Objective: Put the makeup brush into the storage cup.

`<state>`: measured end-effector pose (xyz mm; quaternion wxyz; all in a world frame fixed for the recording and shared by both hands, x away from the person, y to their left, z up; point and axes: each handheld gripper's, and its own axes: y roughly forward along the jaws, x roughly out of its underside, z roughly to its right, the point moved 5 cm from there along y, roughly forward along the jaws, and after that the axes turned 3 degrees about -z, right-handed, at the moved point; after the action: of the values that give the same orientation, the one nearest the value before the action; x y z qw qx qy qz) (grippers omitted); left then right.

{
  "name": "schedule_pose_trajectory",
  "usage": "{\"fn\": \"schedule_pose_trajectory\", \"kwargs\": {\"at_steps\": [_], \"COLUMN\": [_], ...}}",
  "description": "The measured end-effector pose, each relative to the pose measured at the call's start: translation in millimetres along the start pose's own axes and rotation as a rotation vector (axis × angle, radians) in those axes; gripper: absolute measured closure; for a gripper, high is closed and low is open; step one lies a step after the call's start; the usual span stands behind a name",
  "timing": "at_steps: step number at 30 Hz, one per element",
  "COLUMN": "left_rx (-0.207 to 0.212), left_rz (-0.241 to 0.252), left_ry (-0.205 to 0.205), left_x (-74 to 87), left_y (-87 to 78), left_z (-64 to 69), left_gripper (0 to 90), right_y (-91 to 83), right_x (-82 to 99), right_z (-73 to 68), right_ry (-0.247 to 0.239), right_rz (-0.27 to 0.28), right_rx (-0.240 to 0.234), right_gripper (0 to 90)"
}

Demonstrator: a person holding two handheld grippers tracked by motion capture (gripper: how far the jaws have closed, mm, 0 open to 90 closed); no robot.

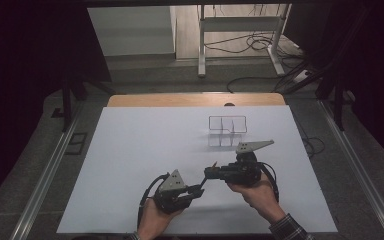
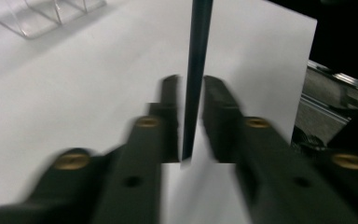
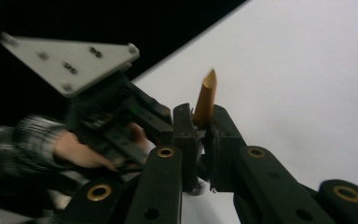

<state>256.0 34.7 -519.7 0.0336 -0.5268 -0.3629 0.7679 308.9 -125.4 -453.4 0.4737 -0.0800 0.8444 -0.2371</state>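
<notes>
A thin pencil [image 1: 204, 181] with a dark shaft spans the short gap between my two grippers near the table's front edge. My right gripper [image 1: 211, 172] points left and is shut on it; in the right gripper view its jaws [image 3: 203, 123] pinch the pencil [image 3: 206, 95], whose tan pointed end sticks out beyond them. My left gripper [image 1: 196, 190] points right. In the left gripper view the dark shaft [image 2: 199, 37] runs between its jaws [image 2: 189, 93] with a slim gap beside it, so these jaws stand open around it.
A clear acrylic divided holder [image 1: 227, 131] stands behind the right gripper, also at the upper left as the holder [image 2: 42, 14]. White table sheet [image 1: 130, 150] stretches to the left. A grey plate [image 3: 74, 56] tops the left gripper, held by a hand in a plaid sleeve.
</notes>
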Motion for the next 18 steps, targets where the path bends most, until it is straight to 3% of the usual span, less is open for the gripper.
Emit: {"fn": "schedule_pose_trajectory", "kwargs": {"at_steps": [1,10,18], "left_rx": [-0.009,-0.039,-0.065], "left_rz": [-0.010,-0.023,-0.046], "left_ry": [-0.001,0.011,0.016], "left_x": [0.8,-1.6,1.9], "left_y": [0.4,-3.5,-6.5], "left_z": [-0.6,1.0,-1.7], "left_gripper": [67.0,43.9,31.8], "right_y": [1.1,-1.4,-2.9], "right_x": [0.7,2.5,2.4], "right_z": [0.1,1.7,-2.8], "right_ry": [-0.022,-0.051,-0.099], "right_rz": [-0.017,-0.029,-0.032], "right_rx": [0.024,0.060,0.087], "right_gripper": [83.2,83.2,83.2]}}
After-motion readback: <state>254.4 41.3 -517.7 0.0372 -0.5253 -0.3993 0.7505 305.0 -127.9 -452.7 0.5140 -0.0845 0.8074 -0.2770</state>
